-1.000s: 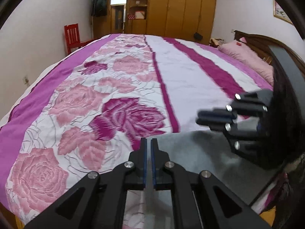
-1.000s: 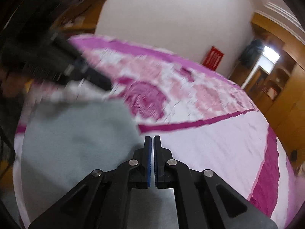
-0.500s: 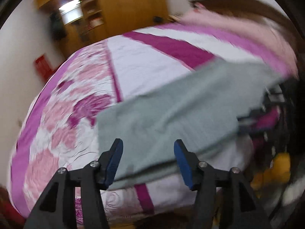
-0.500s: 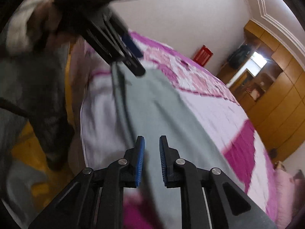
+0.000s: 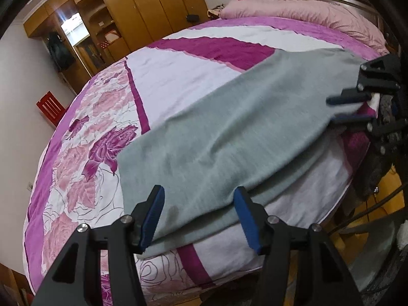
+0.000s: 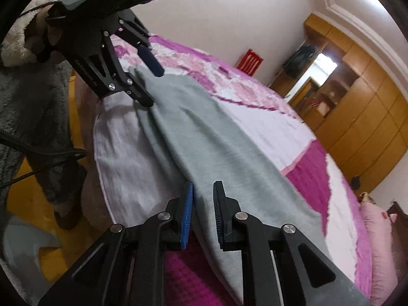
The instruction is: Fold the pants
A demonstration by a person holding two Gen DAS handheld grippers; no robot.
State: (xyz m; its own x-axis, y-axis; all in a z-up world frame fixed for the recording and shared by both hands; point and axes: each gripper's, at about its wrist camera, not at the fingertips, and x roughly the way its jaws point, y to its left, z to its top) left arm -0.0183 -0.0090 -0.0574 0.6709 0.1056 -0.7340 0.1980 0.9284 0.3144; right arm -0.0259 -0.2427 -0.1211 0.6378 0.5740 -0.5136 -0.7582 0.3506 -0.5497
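Grey pants [image 5: 229,132] lie folded lengthwise along the near edge of the flowered pink bedspread [image 5: 178,76]. My left gripper [image 5: 200,219] is open over one end, the cloth's edge lying between its wide-apart pads without touching them. My right gripper [image 6: 203,211] hovers at the other end of the pants [image 6: 216,140], its pads a narrow gap apart with the fold line running under them. Each gripper shows in the other's view: the right gripper [image 5: 344,109] at the far right, the left gripper [image 6: 149,81] at the top left.
A pink pillow [image 5: 293,10] and dark headboard close one end of the bed. A wooden wardrobe [image 5: 153,12] and a red chair [image 5: 49,104] stand beyond it. A person in fluffy grey clothing [image 6: 30,107] stands on the yellow floor by the bed's edge, with a cable trailing.
Both grippers were shut a second ago and now stand open. They swung apart from near each other to opposite ends of the pants, the left one rolling as it went.
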